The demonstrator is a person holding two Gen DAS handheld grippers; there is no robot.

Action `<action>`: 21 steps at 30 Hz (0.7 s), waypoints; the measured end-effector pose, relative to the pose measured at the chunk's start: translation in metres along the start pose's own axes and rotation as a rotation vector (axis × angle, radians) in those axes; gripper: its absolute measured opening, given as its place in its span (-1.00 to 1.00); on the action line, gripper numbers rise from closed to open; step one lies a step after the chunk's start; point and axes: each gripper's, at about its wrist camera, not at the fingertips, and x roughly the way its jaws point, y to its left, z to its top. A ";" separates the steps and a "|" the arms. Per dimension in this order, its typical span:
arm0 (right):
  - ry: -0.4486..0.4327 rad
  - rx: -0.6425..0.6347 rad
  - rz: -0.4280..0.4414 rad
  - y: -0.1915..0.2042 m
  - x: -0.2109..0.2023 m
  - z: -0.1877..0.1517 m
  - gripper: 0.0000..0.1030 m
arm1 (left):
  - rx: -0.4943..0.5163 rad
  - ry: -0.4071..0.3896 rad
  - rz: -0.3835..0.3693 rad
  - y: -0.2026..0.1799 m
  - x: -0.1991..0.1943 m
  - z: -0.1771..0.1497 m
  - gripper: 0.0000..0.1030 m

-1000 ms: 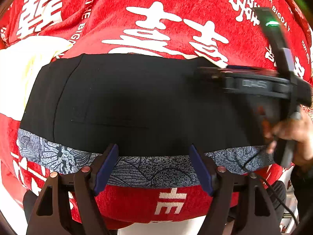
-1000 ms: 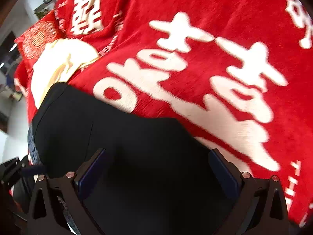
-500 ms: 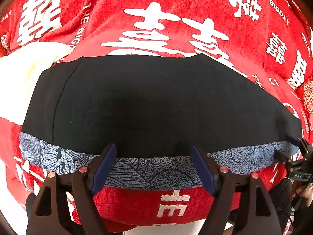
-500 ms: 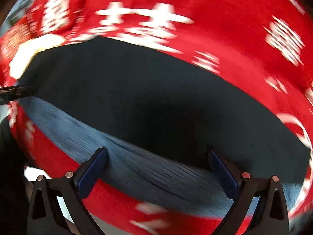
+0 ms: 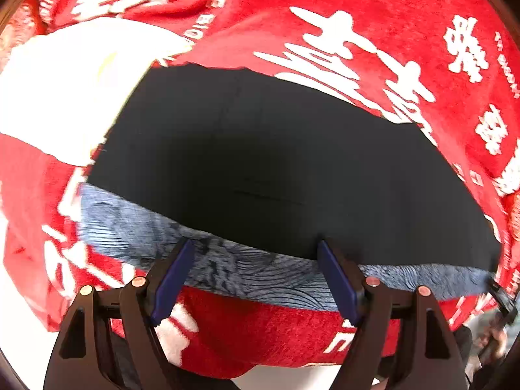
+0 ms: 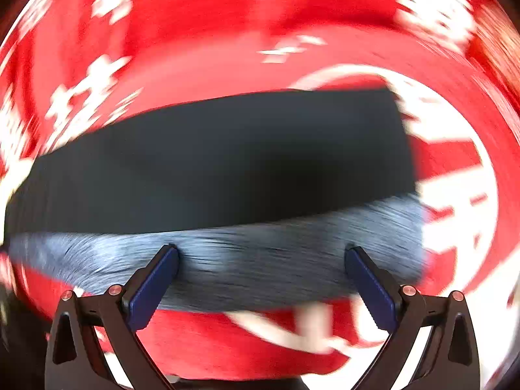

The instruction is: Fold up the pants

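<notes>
Both tools are spread wide and hold nothing. Your left gripper [image 5: 256, 276] hovers over the near long edge of the pants [image 5: 292, 162], its fingers straddling the grey patterned band [image 5: 260, 276]. Your right gripper [image 6: 260, 276] hangs over the same band [image 6: 227, 260] toward the garment's right end; that view is blurred, so contact cannot be confirmed. The pants [image 6: 211, 162] lie flat as a long black strip across the red blanket [image 5: 357, 26], close to its near edge. Risk, as a judgement: closing the fingers too deep would pinch the blanket with the cloth. Gripping at unequal distances from the ends would skew the fold.
</notes>
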 end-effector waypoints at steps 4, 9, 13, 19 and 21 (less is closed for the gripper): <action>-0.089 0.086 -0.004 -0.027 -0.037 -0.014 1.00 | 0.057 -0.012 -0.048 -0.039 -0.011 -0.003 0.58; -0.048 0.084 0.006 -0.036 -0.040 -0.034 1.00 | 0.294 0.018 -0.134 -0.151 -0.011 -0.017 0.58; -0.050 0.130 0.049 -0.046 -0.034 -0.042 1.00 | 0.497 0.073 -0.221 -0.257 -0.003 -0.032 0.58; -0.075 0.203 0.148 -0.061 -0.028 -0.044 1.00 | 0.643 0.173 -0.234 -0.366 0.033 -0.052 0.58; -0.069 0.232 0.194 -0.067 -0.022 -0.047 1.00 | 0.669 0.174 -0.193 -0.385 0.045 -0.062 0.72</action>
